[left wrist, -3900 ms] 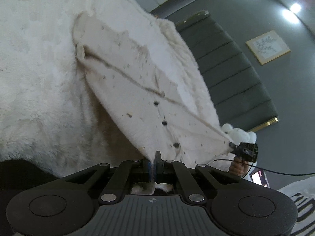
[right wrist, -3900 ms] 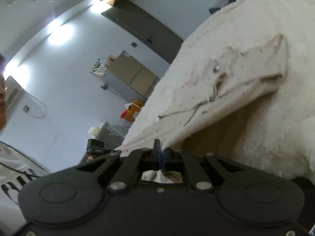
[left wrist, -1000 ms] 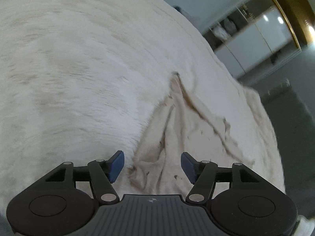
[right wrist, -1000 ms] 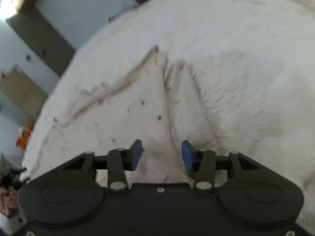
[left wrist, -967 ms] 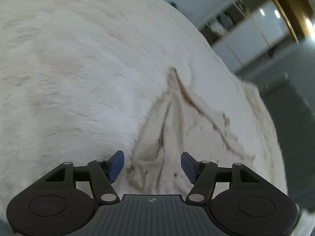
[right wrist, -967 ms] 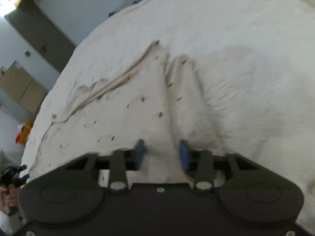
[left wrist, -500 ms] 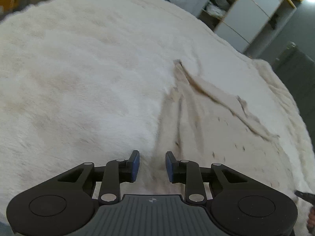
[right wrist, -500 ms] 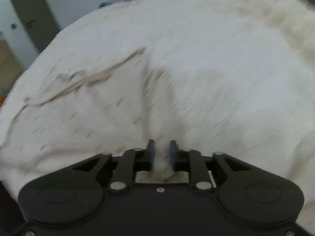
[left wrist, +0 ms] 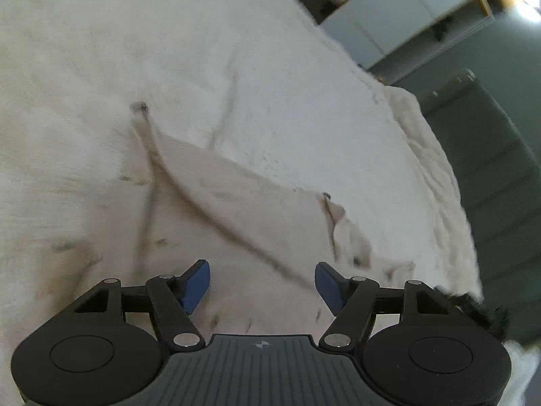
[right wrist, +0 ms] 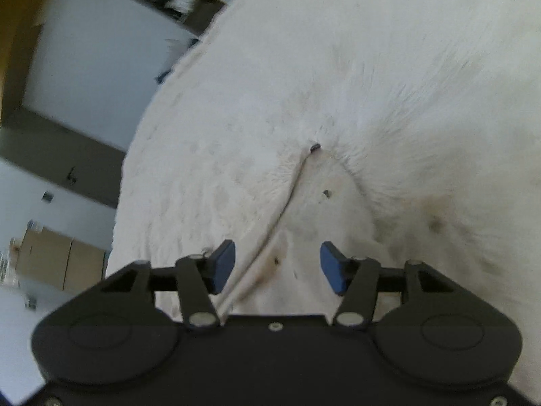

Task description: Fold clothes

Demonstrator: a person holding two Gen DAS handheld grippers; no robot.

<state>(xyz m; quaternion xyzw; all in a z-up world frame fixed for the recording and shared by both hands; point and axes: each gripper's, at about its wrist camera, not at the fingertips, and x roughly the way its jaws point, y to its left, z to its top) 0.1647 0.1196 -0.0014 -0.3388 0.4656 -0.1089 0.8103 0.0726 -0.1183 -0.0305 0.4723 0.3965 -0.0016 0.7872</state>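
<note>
A cream buttoned garment with small dark flecks [left wrist: 243, 209] lies flat on a white fluffy blanket [left wrist: 101, 50]. In the left wrist view my left gripper [left wrist: 262, 286] is open just above the garment's near part, blue pads apart, holding nothing. In the right wrist view my right gripper [right wrist: 277, 265] is open over a corner of the same garment [right wrist: 318, 209], whose hem runs between the pads. The image is blurred.
The fluffy blanket [right wrist: 405, 67] covers the whole bed. A grey padded headboard [left wrist: 500, 176] is at the right in the left wrist view, with white cabinets [left wrist: 389, 10] beyond. A wall, a dark door frame [right wrist: 61, 149] and cardboard boxes [right wrist: 50, 260] are at the left of the right wrist view.
Both grippers were nearly shut half a second ago and have opened wide. The garment, held up earlier, now lies on the blanket. Both cameras have shifted over it.
</note>
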